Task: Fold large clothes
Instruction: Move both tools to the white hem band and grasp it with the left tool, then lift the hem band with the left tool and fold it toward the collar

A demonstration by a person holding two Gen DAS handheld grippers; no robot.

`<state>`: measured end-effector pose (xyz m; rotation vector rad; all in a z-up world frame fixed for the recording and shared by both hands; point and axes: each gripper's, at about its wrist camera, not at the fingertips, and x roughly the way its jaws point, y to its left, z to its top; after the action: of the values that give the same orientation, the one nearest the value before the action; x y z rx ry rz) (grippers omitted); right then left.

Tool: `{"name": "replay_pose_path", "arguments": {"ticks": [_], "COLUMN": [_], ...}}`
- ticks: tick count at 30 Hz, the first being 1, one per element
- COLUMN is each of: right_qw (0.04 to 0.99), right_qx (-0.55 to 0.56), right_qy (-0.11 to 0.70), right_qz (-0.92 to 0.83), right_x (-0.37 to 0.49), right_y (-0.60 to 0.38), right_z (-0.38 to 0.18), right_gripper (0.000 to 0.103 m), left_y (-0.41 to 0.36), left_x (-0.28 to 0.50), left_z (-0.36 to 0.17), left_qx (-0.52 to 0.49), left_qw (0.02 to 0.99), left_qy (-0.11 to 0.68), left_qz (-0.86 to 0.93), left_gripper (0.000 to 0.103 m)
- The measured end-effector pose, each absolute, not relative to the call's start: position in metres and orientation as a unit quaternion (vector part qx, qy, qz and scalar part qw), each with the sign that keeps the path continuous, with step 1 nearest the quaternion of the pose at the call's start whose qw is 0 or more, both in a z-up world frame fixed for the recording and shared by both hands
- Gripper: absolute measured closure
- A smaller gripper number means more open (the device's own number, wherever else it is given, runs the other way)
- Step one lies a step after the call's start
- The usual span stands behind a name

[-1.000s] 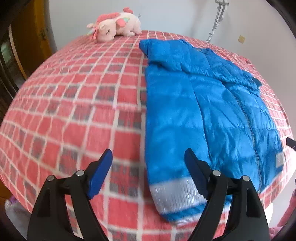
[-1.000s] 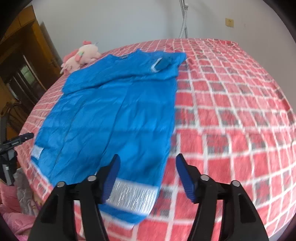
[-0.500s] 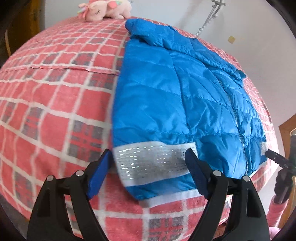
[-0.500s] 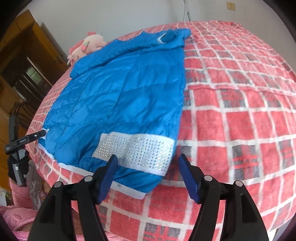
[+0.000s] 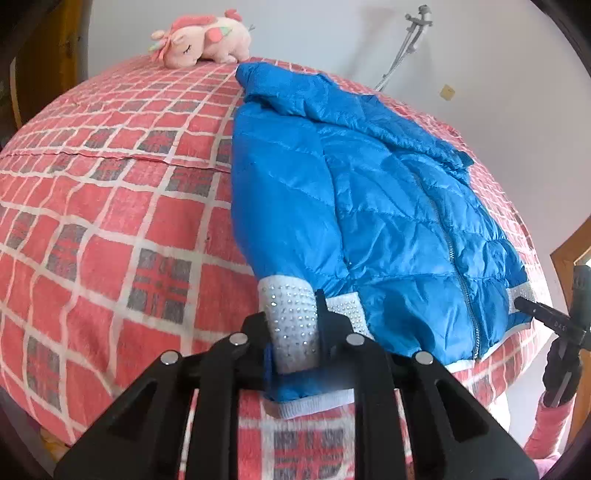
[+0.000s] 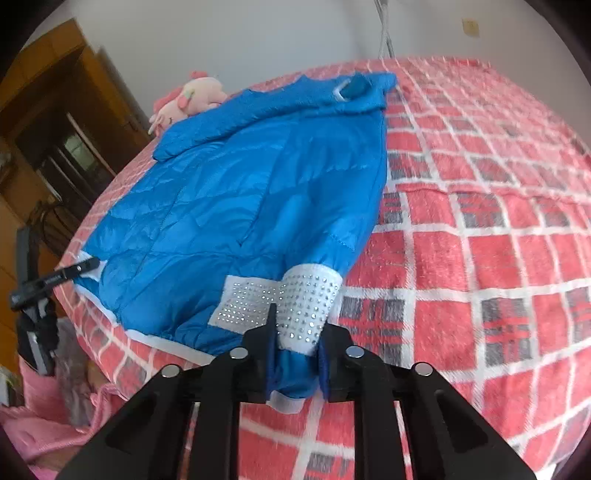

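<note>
A blue quilted puffer jacket (image 5: 369,192) lies flat on the red checked bed, zipper up, collar at the far end; it also shows in the right wrist view (image 6: 251,184). Its hem has a white band with silver studs. My left gripper (image 5: 291,332) is shut on the left hem corner, bunching the studded band (image 5: 291,314) between its jaws. My right gripper (image 6: 295,332) is shut on the right hem corner and its studded band (image 6: 306,299). Each gripper shows as a black tip at the far hem corner in the other's view.
A pink plush unicorn (image 5: 201,35) lies at the head of the bed, beyond the collar. The red checked blanket (image 5: 110,206) spreads wide on both sides of the jacket (image 6: 480,221). A wooden cabinet (image 6: 55,129) stands by the bed. A white wall is behind.
Both grippers moved down to the jacket's hem and closed on its two corners. The studded bands, flat before, are now pinched and bunched between the jaws.
</note>
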<state>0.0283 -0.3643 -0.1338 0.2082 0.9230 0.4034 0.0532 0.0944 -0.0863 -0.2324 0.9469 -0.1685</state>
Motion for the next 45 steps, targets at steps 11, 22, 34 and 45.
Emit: {"name": "replay_pose_path", "arguments": {"ticks": [11,22,34,45], "right_qw": [0.869,0.872,0.883,0.898], "right_qx": [0.077,0.074,0.085,0.09], "right_qy": [0.44,0.435,0.395,0.364], "right_qz": [0.211,0.211,0.237,0.231], "right_x": [-0.03,-0.038,-0.031,0.016], "right_y": [-0.366,-0.365,-0.374,-0.376], "right_z": [-0.137,-0.138,-0.093,-0.031], "right_gripper": [0.087,0.089,0.091,0.092], "left_y": [0.1,0.106,0.098,0.087], "left_x": [0.002,-0.006,0.002,0.05], "left_z": [-0.087,-0.09,-0.05,0.005], "left_qx": [-0.112,-0.137,-0.14,-0.117], "left_qw": [0.88,0.882,0.894,0.913], "left_qy": [0.452,0.437,0.403,0.357], "left_qz": [-0.098,-0.107,-0.135,-0.158], "left_gripper": [0.088,0.089,0.092,0.093]}}
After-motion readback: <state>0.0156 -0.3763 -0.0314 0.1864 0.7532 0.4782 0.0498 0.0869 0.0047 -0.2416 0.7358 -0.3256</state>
